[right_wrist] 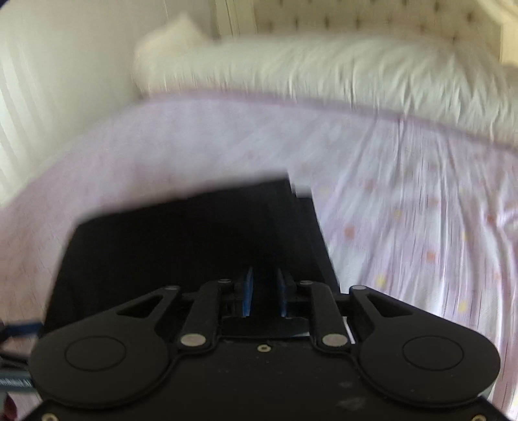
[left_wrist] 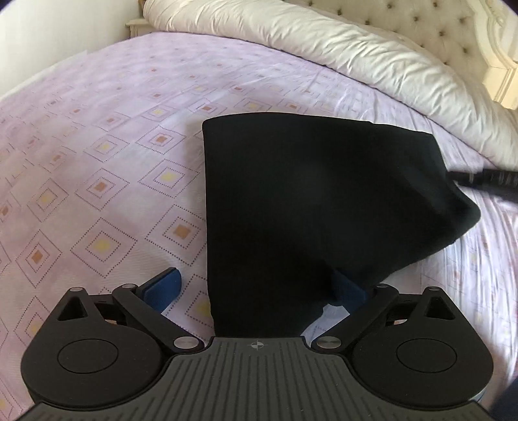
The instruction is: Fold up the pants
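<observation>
The black pants (left_wrist: 291,200) lie on the bed (left_wrist: 97,145), right in front of the left tongs (left_wrist: 255,291). They are already folded into a short, thick block with a straight edge on the left. The right side looks puffed up and lifted off the sheet, so I think one fold is being made or laid down now. The job looks more than half done. What is left, I guess, is to set that side flat and smooth it.

The left tongs are wide open. The pants pass between their blue pads (left_wrist: 162,288), but the pads do not squeeze the cloth.

The right tongs (right_wrist: 264,291) are nearly closed, with dark cloth in the narrow gap. I think they hold the pants, but that picture is blurry, so I am not sure. In the left view they show as a dark bar at the right edge of the pants.

Beyond the tongs, a big white quilt (left_wrist: 323,42) is bunched up in front of the padded headboard (left_wrist: 421,19). It sits near the far corner of the pants and could get in the way if the pants slide forward. The sheet has a few wrinkles on the right.
</observation>
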Demonstrator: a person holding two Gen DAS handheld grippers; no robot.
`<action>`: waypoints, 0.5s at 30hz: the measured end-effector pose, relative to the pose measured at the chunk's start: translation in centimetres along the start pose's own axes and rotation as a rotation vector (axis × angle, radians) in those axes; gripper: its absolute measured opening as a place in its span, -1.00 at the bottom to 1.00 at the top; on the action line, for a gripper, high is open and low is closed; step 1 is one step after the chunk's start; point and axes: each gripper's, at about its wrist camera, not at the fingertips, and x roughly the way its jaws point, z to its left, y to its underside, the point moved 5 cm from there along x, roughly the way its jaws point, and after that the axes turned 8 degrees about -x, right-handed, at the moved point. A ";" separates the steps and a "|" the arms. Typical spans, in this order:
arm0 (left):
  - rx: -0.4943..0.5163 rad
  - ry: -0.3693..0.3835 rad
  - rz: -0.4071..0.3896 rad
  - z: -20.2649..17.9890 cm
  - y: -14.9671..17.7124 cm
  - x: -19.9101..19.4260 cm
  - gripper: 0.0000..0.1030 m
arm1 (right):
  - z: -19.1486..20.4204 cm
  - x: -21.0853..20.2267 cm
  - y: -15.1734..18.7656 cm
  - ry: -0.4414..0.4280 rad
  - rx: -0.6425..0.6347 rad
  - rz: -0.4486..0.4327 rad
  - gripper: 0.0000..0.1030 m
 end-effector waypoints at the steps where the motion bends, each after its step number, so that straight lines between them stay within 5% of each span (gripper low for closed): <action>1: 0.002 -0.001 0.004 0.1 -0.1 0.1 0.94 | 0.2 -0.5 -0.7 0.000 -0.008 -0.046 -0.33; 2: 0.005 -0.003 0.005 0.1 -0.1 0.0 0.94 | 0.4 -0.5 -1.3 0.000 -0.016 -0.079 0.00; 6: 0.009 -0.015 -0.004 -0.1 -0.1 0.3 0.95 | 0.9 2.7 -3.2 0.000 -0.063 -0.054 -0.04; 9: 0.013 -0.024 -0.004 -0.2 -0.2 0.4 0.97 | -0.5 7.4 -2.9 0.084 -0.049 0.063 -0.04; 15: 0.019 -0.036 0.000 -0.3 -0.3 0.6 0.98 | -2.7 7.9 -2.5 0.030 0.049 0.012 0.02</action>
